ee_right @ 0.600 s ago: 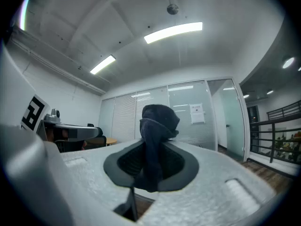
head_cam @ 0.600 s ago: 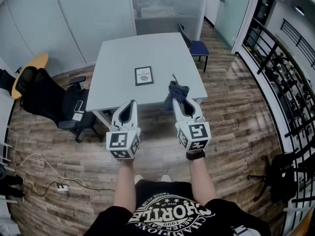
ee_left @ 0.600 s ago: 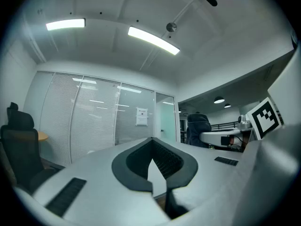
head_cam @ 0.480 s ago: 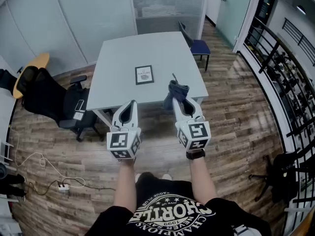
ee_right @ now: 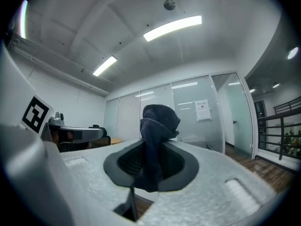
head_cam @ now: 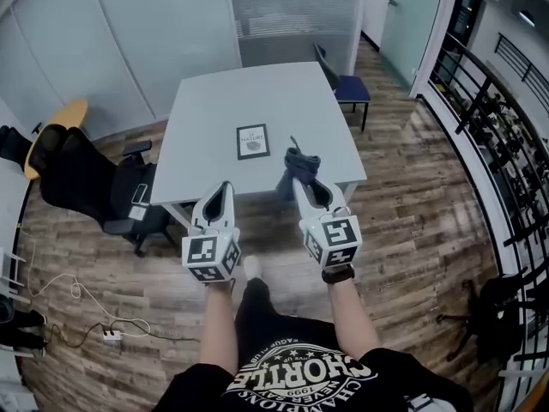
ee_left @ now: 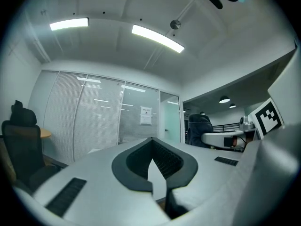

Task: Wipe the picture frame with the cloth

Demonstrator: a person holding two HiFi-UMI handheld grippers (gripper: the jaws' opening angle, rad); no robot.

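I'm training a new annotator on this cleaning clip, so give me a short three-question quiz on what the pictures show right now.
1. Multiple choice: what is clamped in the right gripper? A) a dark cloth B) a sponge C) nothing
2. True or false: the picture frame stands upright on the table.
3. Fill in the blank: the left gripper has its jaws ____, with nothing between them.

Key: 1 A. 2 false, it lies flat. 3 together.
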